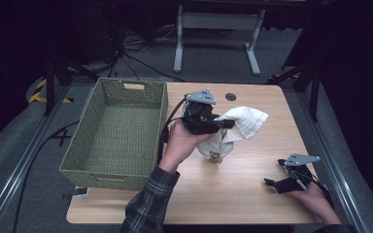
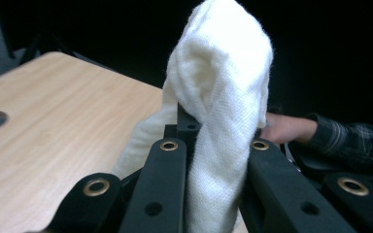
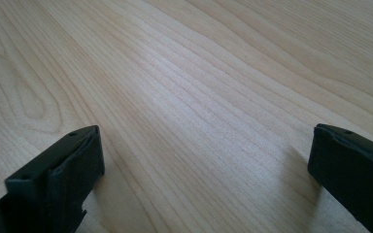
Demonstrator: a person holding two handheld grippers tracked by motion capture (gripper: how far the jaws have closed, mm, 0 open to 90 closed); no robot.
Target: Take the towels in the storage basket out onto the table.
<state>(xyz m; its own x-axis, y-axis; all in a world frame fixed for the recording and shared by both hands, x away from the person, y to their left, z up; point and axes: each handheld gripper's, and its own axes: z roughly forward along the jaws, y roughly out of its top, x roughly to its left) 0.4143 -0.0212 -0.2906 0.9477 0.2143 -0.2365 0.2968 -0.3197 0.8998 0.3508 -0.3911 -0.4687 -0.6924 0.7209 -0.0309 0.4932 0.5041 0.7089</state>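
— Nearest to the high view, what do you see?

— Plaid sleeve (image 1: 148,206) of the person's left arm, rising from the bottom edge to the left hand (image 1: 182,143), which carries the left tool (image 1: 228,124).

— What state is that tool in?

— Clenched on a white, loosely woven cloth (image 1: 238,127). In the left gripper view the cloth (image 2: 221,107) is squeezed between the two black jaws and bunches up above them in a tall fold. In the high view the rest of it hangs down to the light wooden table (image 1: 252,194), near the table's middle.

— And the other one?

— Right tool (image 1: 270,183) rests low at the table's right front part, in the right hand (image 1: 315,199), well apart from the cloth. Its jaws stand wide and released; between them the right gripper view shows bare wood grain (image 3: 199,111).

— Anything else on the table?

— One green woven rectangular basket (image 1: 80,145) with cut-out handles sits on the left side, just beside the left hand.
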